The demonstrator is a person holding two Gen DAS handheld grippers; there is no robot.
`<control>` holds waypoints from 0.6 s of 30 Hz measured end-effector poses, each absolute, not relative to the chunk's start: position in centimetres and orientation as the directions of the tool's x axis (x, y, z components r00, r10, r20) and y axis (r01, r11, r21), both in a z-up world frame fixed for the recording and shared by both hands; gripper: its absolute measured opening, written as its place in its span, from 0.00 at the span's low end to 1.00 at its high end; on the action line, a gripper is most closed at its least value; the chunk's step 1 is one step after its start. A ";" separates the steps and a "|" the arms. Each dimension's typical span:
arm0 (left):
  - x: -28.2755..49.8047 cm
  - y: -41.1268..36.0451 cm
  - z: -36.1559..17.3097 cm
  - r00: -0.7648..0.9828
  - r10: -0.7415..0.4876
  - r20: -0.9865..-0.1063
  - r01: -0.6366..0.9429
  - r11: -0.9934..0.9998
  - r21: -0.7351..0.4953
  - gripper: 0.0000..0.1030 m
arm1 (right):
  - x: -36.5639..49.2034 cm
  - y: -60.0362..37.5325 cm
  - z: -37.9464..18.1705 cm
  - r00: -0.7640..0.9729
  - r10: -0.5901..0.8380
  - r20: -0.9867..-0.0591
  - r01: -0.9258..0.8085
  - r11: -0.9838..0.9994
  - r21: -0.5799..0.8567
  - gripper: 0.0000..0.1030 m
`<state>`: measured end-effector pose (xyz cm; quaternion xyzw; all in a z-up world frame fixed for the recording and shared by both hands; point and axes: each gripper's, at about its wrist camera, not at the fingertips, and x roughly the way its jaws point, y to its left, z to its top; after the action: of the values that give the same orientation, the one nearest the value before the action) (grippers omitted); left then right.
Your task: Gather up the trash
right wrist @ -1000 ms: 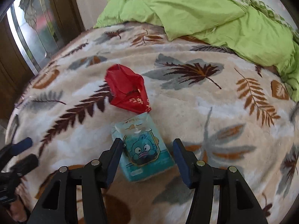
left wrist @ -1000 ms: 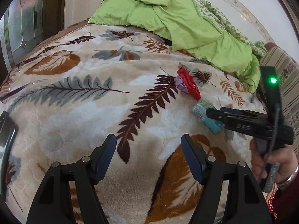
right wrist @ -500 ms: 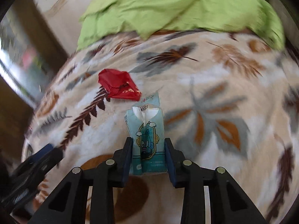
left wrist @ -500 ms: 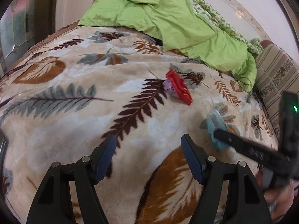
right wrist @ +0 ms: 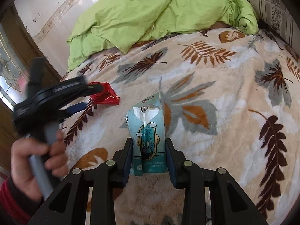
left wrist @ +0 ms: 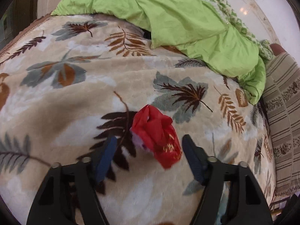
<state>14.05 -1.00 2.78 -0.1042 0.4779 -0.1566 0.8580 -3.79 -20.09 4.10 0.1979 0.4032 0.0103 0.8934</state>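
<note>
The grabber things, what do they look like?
Each gripper is black plastic with two fingers, dark blue ridged pads and round silver bolts. The left gripper has a grey handle, held by a hand in a red sleeve.

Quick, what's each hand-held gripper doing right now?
Left hand-held gripper: open, jaws just been closing around the red wrapper, not yet pressing it.
Right hand-held gripper: shut on the blue tissue pack.

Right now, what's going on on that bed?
A person is clearing trash off the leaf-print blanket with two handheld grippers. The right gripper is shut on a blue tissue pack, torn open at the top. The left gripper straddles a crumpled red plastic bag; its jaws have just been closing, but the pads are not yet pressing on it.
</note>
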 end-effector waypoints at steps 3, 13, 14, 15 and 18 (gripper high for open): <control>14.9 -1.8 1.7 0.473 -0.364 -0.802 0.167 0.931 -0.324 0.32 | -4.0 -20.2 4.4 0.687 0.177 -0.705 0.132 0.923 0.361 0.34; 8.7 -0.3 4.3 0.542 -0.359 -0.760 0.242 0.933 -0.268 0.25 | -4.8 -20.1 5.4 0.720 0.163 -0.675 0.120 0.928 0.352 0.34; 7.7 -0.2 4.7 0.547 -0.360 -0.756 0.252 0.932 -0.261 0.25 | -5.0 -20.0 5.6 0.725 0.157 -0.671 0.115 0.932 0.342 0.34; 6.6 0.0 5.1 0.551 -0.363 -0.752 0.264 0.930 -0.255 0.25 | -5.3 -19.9 5.8 0.732 0.146 -0.665 0.113 0.937 0.330 0.34; 3.2 0.6 6.2 0.564 -0.364 -0.742 0.291 0.928 -0.234 0.25 | -6.4 -19.4 6.5 0.749 0.129 -0.650 0.103 0.947 0.306 0.34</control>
<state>3.23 0.58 6.20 -0.0425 0.4288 -0.1853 0.8832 -6.36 -19.39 6.53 0.1634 0.3545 0.0071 0.9207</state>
